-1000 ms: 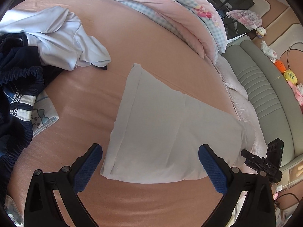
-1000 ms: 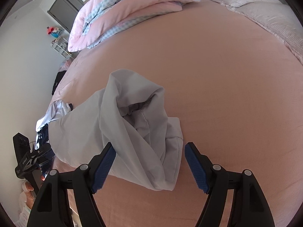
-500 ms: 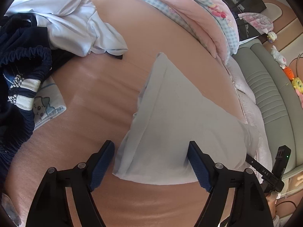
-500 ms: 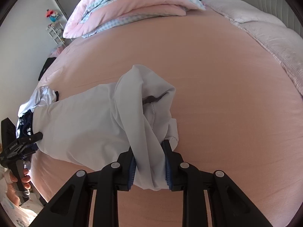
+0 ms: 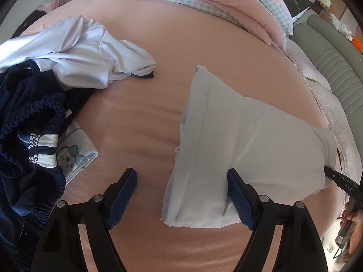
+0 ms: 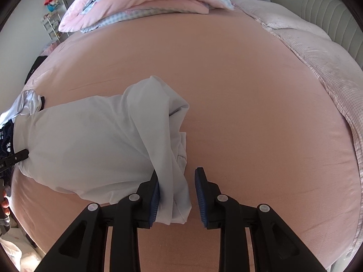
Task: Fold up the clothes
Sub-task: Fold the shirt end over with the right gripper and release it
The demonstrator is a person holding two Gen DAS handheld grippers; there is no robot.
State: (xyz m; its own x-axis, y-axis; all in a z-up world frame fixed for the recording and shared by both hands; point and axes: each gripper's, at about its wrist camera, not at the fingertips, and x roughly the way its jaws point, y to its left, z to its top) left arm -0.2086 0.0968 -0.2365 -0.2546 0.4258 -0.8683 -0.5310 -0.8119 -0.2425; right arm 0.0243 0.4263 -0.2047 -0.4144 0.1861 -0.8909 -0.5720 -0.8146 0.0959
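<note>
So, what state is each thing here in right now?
left gripper: open, straddling the garment's edge.
right gripper: narrowly open, fold between the jaws.
pale garment: partly folded, on the bed.
white top: crumpled.
navy clothes: heaped.
quilt: folded.

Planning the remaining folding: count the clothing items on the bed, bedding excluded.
4. A pale grey garment in the middle; a crumpled white top at upper left; a navy garment at the left edge; a cartoon-print cloth partly beneath it. More may hide in that pile.
</note>
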